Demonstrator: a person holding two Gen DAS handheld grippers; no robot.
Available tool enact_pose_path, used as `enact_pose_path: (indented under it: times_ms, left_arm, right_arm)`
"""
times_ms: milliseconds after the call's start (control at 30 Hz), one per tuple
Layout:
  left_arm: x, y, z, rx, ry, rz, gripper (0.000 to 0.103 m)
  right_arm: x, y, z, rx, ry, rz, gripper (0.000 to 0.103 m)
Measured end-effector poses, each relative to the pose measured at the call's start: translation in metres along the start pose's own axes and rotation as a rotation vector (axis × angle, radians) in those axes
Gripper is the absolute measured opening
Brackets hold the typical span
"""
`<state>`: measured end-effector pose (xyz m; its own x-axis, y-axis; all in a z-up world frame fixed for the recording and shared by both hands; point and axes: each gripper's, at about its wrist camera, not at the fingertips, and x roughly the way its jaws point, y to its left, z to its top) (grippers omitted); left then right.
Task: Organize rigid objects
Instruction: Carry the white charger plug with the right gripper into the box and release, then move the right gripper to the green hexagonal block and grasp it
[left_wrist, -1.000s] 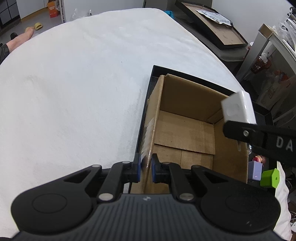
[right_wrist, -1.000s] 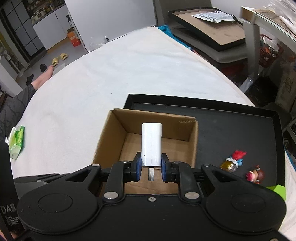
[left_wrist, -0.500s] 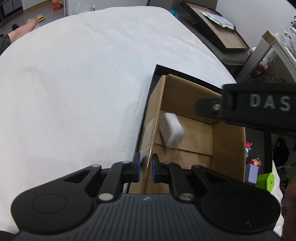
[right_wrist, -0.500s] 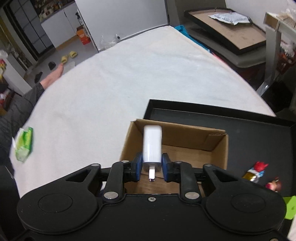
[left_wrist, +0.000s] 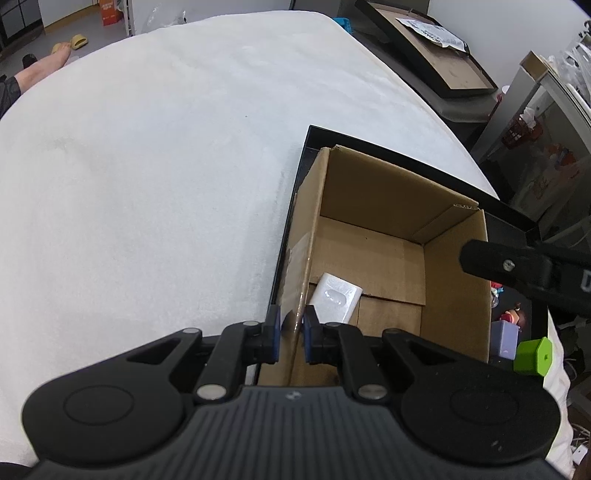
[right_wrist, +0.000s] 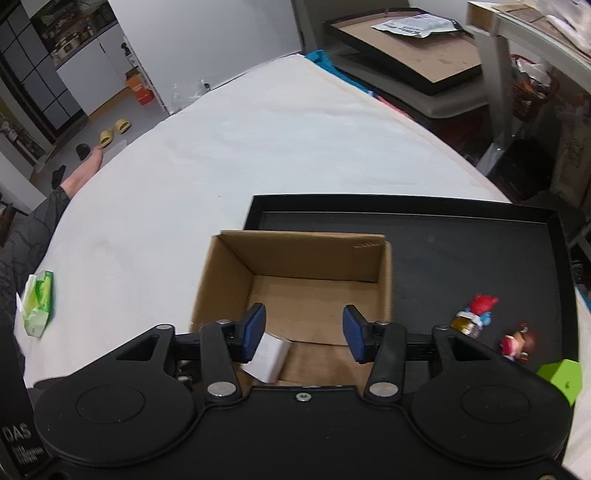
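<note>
1. The left gripper (left_wrist: 290, 334) is clamped on the near-left wall of the cardboard box (left_wrist: 458, 291); its blue pads pinch the thin cardboard edge between them.
2. The right gripper (right_wrist: 303, 334) hangs over the near part of the box, its jaws apart with nothing between them; they have just been opening.
3. The white charger (left_wrist: 334, 297) lies flat on the box floor in the near-left corner, just beside the clamped wall. In the right wrist view the charger (right_wrist: 269, 356) shows partly under the left blue pad, clear of it.
4. The charger's long axis runs slantwise across the box floor, from the near side toward the left wall. Which end carries the prongs cannot be told.
5. The box stands open-topped in the left part of a black tray (right_wrist: 443, 254), and the charger is the only thing seen in it.
6. On the tray floor to the right of the box stand a red-capped figurine (right_wrist: 476, 314), a second small figurine (right_wrist: 515, 341), a green block (right_wrist: 561, 376) and, seen from the left wrist, a lilac block (left_wrist: 506, 339).
7. The tray rests on a white surface (right_wrist: 258, 147); a green packet (right_wrist: 37, 302) lies well apart to the left.
</note>
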<state>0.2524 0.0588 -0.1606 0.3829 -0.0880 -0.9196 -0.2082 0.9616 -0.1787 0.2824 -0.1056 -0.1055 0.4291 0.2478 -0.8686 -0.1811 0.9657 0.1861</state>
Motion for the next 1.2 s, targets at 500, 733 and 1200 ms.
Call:
enact_pose_path:
  times_ms: [500,733,1200]
  left_arm:
    - [-0.002,-0.017,-0.003,0.039,0.003,0.092,0.024]
    - [-0.005,-0.026,-0.008,0.071,-0.011,0.161,0.054]
    - [-0.007,-0.044,-0.016,0.093,-0.004,0.230,0.068]
  right_arm:
    - [-0.023,-0.064,-0.023,0.089,-0.044,-0.102,0.069]
    - [-0.027,-0.100,-0.037,0.106,-0.017,-0.125,0.075]
    - [-0.026,-0.165,-0.063,0.152,0.035,-0.179,0.081]
